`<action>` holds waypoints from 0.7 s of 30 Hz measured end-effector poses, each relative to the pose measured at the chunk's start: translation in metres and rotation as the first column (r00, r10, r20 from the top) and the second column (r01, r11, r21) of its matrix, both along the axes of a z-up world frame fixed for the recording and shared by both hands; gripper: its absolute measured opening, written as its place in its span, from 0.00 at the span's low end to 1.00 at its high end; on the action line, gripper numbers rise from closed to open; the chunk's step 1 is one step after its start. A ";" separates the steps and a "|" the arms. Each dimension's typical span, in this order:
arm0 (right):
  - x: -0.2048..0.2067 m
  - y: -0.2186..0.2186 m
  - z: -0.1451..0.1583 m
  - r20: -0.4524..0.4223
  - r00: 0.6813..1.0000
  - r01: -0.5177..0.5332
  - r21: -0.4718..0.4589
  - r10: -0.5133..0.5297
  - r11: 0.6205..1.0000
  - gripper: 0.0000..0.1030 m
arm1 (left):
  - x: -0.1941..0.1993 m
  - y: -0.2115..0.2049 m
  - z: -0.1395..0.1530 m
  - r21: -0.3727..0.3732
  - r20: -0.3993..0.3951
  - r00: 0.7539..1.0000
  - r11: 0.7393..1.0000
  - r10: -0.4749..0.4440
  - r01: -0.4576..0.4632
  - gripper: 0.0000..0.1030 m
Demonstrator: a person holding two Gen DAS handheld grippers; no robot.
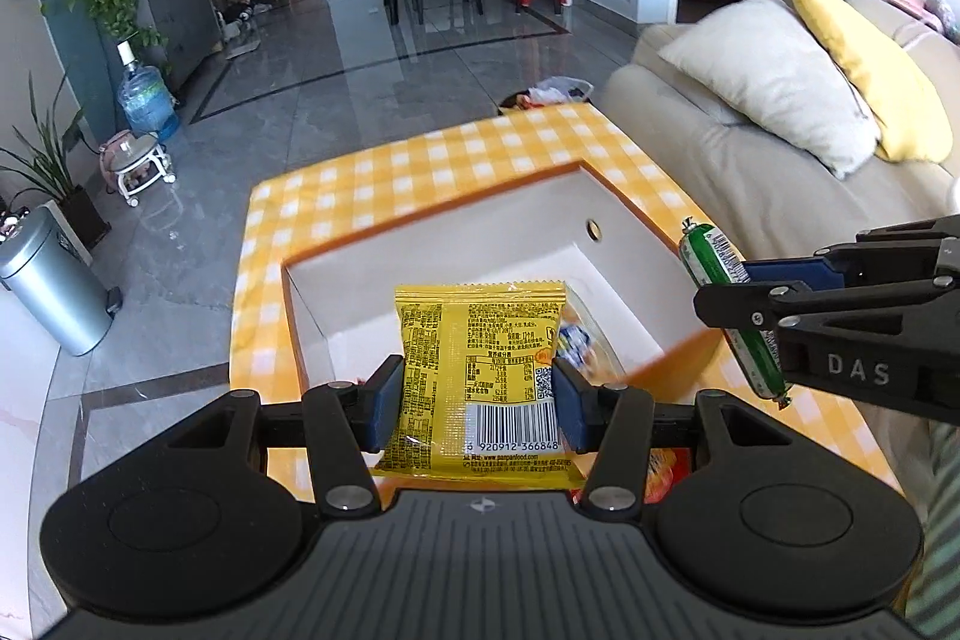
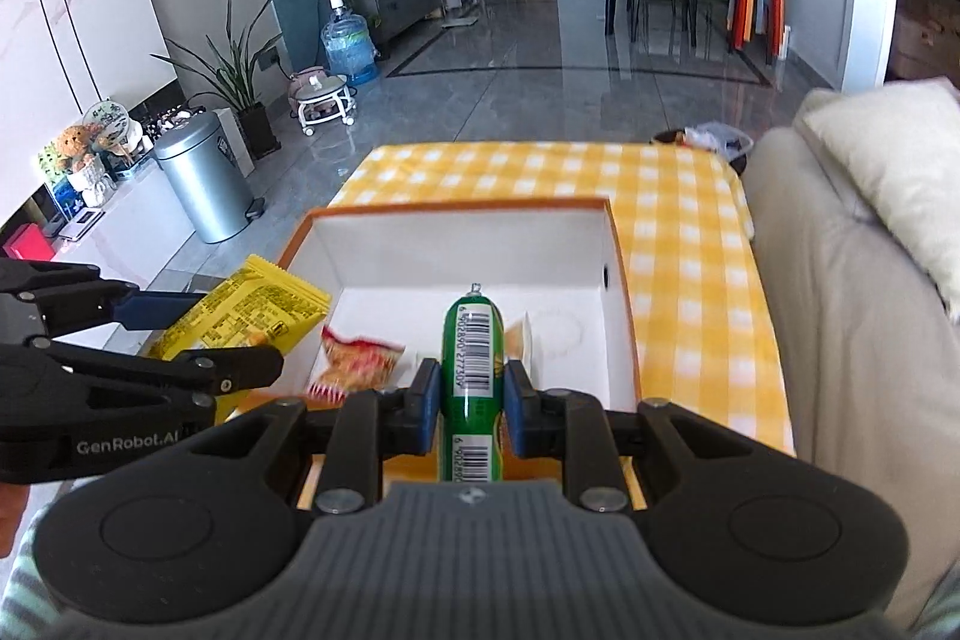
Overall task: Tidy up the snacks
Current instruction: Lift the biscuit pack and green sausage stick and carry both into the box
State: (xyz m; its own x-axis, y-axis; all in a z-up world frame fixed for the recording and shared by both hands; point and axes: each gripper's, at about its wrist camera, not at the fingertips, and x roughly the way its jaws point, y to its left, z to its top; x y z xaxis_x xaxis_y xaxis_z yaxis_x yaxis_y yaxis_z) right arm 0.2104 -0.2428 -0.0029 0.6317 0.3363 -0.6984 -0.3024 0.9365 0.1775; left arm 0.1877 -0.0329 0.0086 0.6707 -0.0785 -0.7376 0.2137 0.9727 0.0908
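Observation:
My left gripper [image 1: 477, 403] is shut on a yellow snack packet [image 1: 480, 370] and holds it above the near edge of a white box with an orange rim [image 1: 456, 244]. My right gripper [image 2: 467, 403] is shut on a green sausage stick [image 2: 471, 370] above the same box [image 2: 456, 247]. The sausage [image 1: 729, 304] and right gripper also show in the left wrist view; the yellow packet [image 2: 240, 319] and left gripper show at the left of the right wrist view. A red-orange snack packet [image 2: 354, 361] and another pale packet [image 2: 521, 340] lie inside the box.
The box stands on a table with a yellow checked cloth [image 2: 678, 220]. A beige sofa [image 1: 750, 160] with white and yellow cushions is at the right. A metal bin [image 2: 204, 178], plants and a water jug stand on the floor at the left.

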 end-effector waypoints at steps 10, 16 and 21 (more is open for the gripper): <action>0.063 0.021 -0.014 0.003 1.000 -0.025 -0.076 0.026 0.997 0.18 | 0.045 0.000 -0.021 0.008 -0.065 0.998 1.000 0.013 -0.013 0.56; 0.092 0.030 -0.038 -0.036 0.998 -0.048 -0.129 0.044 0.990 0.18 | 0.067 0.000 -0.047 -0.004 -0.159 0.987 1.000 0.014 -0.014 0.56; 0.113 0.039 -0.062 -0.072 0.996 -0.073 -0.174 0.061 0.982 0.18 | 0.077 -0.008 -0.067 0.032 -0.204 0.979 0.999 -0.020 0.027 0.56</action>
